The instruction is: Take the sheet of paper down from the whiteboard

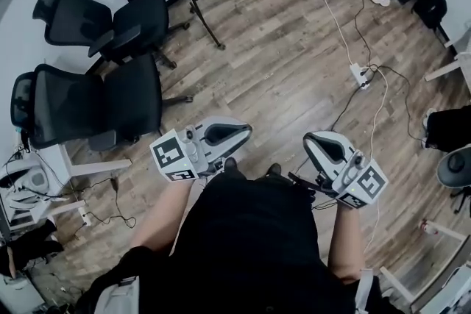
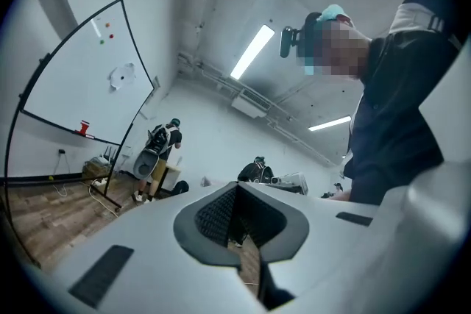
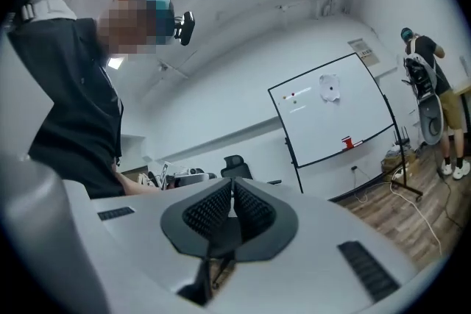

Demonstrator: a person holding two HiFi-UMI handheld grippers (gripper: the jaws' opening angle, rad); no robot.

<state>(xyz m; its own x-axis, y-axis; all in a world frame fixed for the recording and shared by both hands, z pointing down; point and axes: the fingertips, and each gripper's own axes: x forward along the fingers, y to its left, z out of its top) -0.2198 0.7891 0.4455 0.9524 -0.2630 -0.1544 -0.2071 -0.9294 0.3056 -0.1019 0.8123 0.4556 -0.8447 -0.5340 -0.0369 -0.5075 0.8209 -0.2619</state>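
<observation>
Item one, your left gripper (image 1: 245, 131): held near your waist over the wood floor (image 1: 280, 62), pads pressed together with nothing between them. Item two, your right gripper (image 1: 312, 141): beside it at about the same height, jaws likewise closed on nothing. Item three, whiteboard (image 3: 335, 110): on a black stand, well apart from both grippers across the room; only its lower edge shows in the head view. Item four, sheet of paper (image 3: 330, 88): small, pale, rumpled-looking, stuck on the whiteboard's upper middle, untouched. Item five, small coloured dots (image 2: 109, 26): on the board near a top corner, apart from the sheet. Item six, red object (image 3: 348, 142): on the board's lower ledge. Item seven, two black office chairs (image 1: 88, 103): on your left. Item eight, white power strip (image 1: 360, 76): on the floor ahead, with cables. Item nine, another person (image 3: 430, 95): standing beside the board's stand.
</observation>
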